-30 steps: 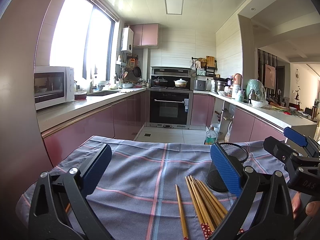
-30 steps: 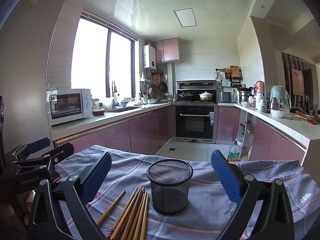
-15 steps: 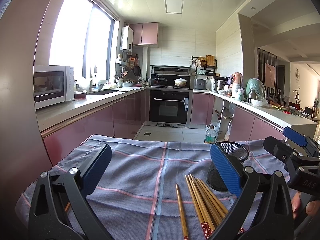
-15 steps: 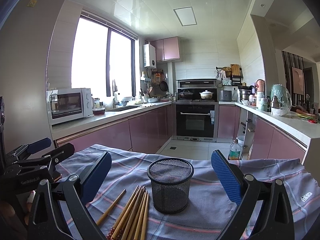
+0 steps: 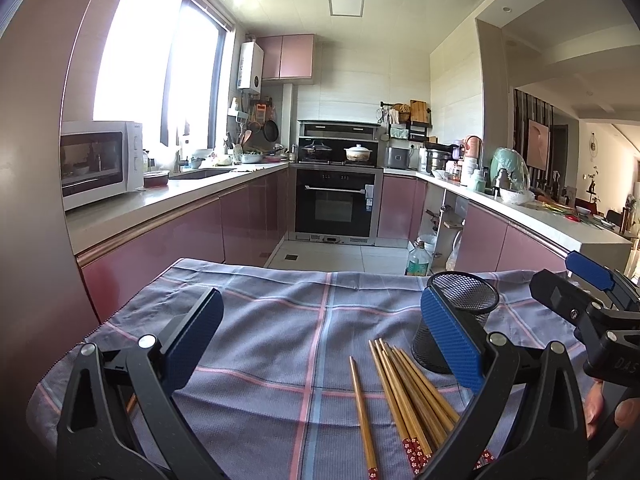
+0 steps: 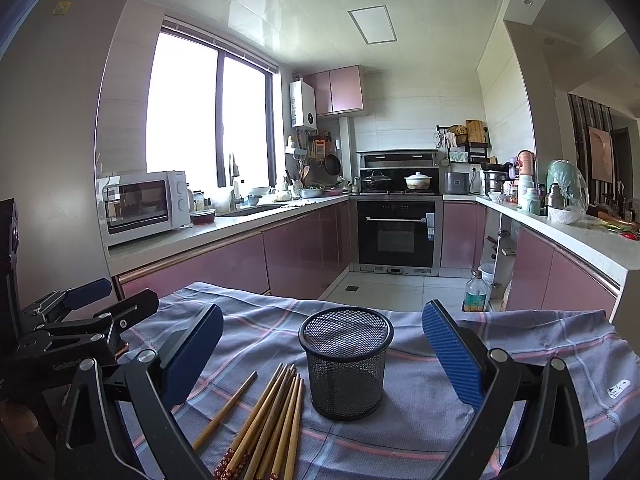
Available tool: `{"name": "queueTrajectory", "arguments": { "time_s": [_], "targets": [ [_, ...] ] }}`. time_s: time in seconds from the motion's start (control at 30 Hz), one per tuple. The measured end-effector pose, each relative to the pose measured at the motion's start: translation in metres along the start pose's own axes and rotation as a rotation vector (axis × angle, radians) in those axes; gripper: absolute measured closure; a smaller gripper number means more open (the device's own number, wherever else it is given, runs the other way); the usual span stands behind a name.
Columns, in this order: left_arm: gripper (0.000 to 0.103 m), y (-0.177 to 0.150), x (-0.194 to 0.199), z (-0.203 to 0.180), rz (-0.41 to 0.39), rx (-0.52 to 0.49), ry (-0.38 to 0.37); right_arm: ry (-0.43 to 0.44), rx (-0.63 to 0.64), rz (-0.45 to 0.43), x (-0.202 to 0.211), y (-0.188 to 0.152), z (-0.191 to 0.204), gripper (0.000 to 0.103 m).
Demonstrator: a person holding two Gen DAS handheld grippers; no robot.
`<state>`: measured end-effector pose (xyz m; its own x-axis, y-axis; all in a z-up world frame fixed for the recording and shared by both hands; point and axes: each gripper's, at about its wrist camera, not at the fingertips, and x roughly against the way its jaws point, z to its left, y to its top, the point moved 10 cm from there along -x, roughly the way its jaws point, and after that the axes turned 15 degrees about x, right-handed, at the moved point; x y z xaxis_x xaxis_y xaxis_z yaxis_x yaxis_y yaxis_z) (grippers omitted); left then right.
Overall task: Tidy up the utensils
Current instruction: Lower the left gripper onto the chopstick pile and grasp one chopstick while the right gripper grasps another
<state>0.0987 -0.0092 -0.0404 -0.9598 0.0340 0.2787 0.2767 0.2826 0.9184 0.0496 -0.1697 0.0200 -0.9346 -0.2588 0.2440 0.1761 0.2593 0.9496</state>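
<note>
**Both grippers spread wide above the cloth-covered table, chopsticks lying loose beside the mesh cup**

A table draped in a grey-blue plaid cloth with pink and pale blue stripes fills the lower part of both wrist views, its far edge facing a kitchen with pink cabinet fronts. A white microwave oven sits on the counter to the left, and a black built-in oven stands at the back of the room.

The left gripper, black-framed with blue padded fingers, hovers over the near part of the cloth with its fingers spread wide apart and nothing between them. The right gripper, of the same build, is likewise spread wide and empty; the mesh cup sits framed in the gap between its fingers, farther along the cloth and untouched. Each gripper shows at the side of the other's view.

A black round wire-mesh holder cup stands upright near the middle of the cloth, empty as far as its open top shows. Just beside it, on the side toward the left gripper, a bundle of brown bamboo chopsticks with red flowered ends lies flat, tips pointing toward the far edge. A single matching bamboo chopstick lies slightly apart from the bundle, farther from the cup.
</note>
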Motion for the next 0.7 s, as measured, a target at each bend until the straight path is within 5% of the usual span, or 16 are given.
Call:
{"name": "queueTrajectory", "arguments": {
  "time_s": [0.3,0.5,0.63,0.7],
  "targets": [
    [0.014,-0.030,-0.022,0.002,0.140,-0.065,0.015,0.075,0.004,0.092,-0.011,-0.023,0.008,0.008],
    [0.034,-0.073,-0.055,0.011,0.355,-0.086,0.017,0.212,0.021,0.273,-0.033,-0.064,0.032,0.038],
    [0.041,-0.095,-0.073,0.009,0.429,-0.106,0.010,0.263,0.023,0.410,-0.052,-0.095,0.044,0.064],
    [0.042,-0.104,-0.078,0.006,0.460,-0.122,-0.004,0.281,0.020,0.451,-0.059,-0.106,0.049,0.069]
  ]
}}
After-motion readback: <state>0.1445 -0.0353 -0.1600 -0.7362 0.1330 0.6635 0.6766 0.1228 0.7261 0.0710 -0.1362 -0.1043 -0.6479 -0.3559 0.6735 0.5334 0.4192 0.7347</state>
